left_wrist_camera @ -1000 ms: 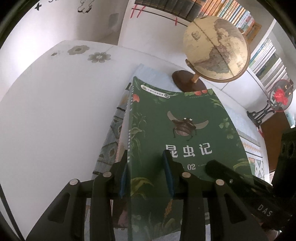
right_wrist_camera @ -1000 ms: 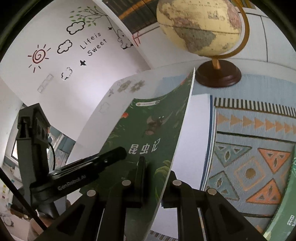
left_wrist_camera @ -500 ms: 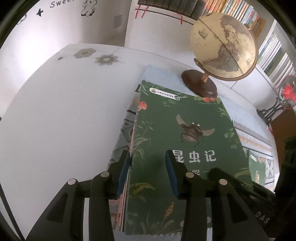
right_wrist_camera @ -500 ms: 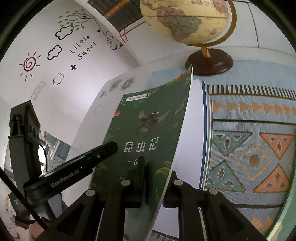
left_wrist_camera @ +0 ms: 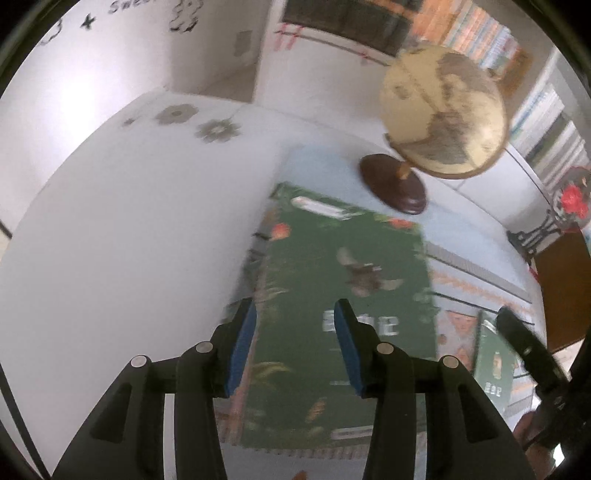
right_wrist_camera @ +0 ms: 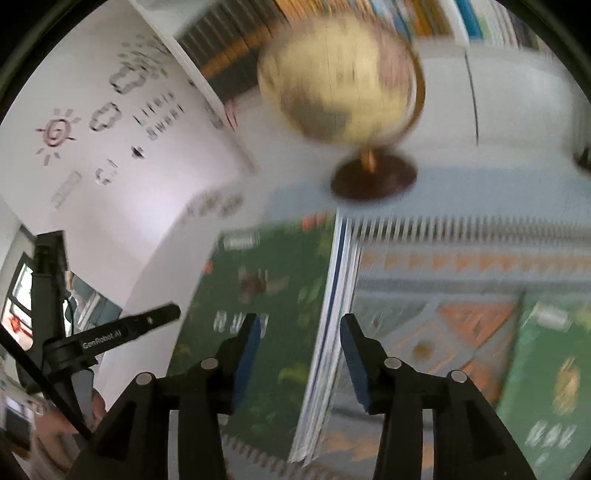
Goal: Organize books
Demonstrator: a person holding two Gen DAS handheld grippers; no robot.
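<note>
A green book with a beetle on its cover (left_wrist_camera: 343,295) lies flat on top of a small stack on the patterned mat. My left gripper (left_wrist_camera: 293,343) hovers above the book's near left part; its jaws are opening and its blue pads (left_wrist_camera: 240,350) do not press on the book. In the right wrist view the same green book (right_wrist_camera: 266,332) shows its white page edges. My right gripper (right_wrist_camera: 299,354) is above that edge, jaws opening, nothing pinched. A second green book (right_wrist_camera: 546,369) lies on the mat to the right. Both views are blurred.
A globe (left_wrist_camera: 443,114) on a dark wooden base stands just behind the stack. The patterned mat (left_wrist_camera: 480,266) covers the right of the white table (left_wrist_camera: 129,240). Bookshelves (left_wrist_camera: 480,29) fill the back wall. A red ornament on a black stand (left_wrist_camera: 572,195) is at the far right.
Both grippers have let go of the green book and opened. The book has settled flat on the stack. Both grippers have pulled back and up from it.
</note>
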